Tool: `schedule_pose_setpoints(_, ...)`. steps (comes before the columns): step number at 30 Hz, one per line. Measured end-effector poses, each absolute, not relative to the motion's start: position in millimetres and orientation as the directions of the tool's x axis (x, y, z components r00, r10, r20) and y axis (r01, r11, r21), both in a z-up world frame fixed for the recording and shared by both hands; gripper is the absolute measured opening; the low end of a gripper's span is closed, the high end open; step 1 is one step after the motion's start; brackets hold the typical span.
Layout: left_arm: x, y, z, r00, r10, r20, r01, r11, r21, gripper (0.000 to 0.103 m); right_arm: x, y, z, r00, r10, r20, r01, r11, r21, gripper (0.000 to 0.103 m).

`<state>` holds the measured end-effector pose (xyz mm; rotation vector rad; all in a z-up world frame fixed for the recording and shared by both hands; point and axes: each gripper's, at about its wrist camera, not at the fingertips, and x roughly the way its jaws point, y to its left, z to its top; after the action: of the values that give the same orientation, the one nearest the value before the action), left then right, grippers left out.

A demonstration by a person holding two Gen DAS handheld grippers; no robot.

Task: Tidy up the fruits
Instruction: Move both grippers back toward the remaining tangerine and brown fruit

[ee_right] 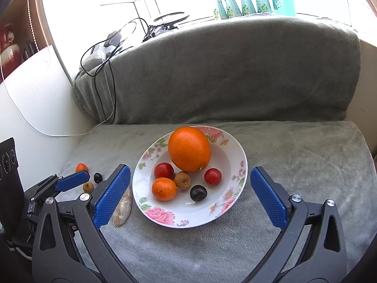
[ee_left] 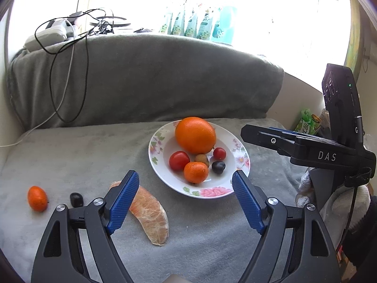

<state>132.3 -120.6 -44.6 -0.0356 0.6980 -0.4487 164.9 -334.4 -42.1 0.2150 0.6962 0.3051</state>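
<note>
Grey fleece blanket covers the whole surface and rises at the back over a bulky form. Nearest in the left wrist view, the left tool stands spread wide and holds nothing; its left finger hides one end of the peeled pomelo segment lying on the blanket. Left of that lie a dark grape and a kumquat, apart from each other. The right tool is likewise spread and empty; in its view only a strip of the segment shows past its left finger, and a small brown fruit sits beside the left tool's tip, too small to identify.

Just beyond the tools sits the floral plate. It holds a large orange at the back, with two cherry tomatoes, a mandarin, a brown longan-like fruit and a dark grape in front.

Farther back, cables trail over the blanket's top. Green pouches stand washed out against the bright window.
</note>
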Motion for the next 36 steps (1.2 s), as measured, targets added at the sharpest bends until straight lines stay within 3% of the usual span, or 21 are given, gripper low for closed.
schedule_pose_setpoints(21,123,-10,-37,0.776,-0.257,-0.575,0.197,0.966,-0.166,0.081,150,-263,-18,0.725,0.432,-0.536,-0.373,0.901,0.222,0.103)
schedule_pose_setpoints(31,132,57,-56,0.762,-0.170,-0.625,0.058,0.979,-0.195,0.081,154,-214,-26,0.657,0.493,-0.571,-0.481,0.857,0.186,0.103)
schedule_pose_setpoints(36,139,73,-68,0.740,-0.165,-0.652,0.029,0.977,-0.213,0.074,158,-186,-34,0.616,0.519,-0.593,-0.527,0.831,0.179,0.103)
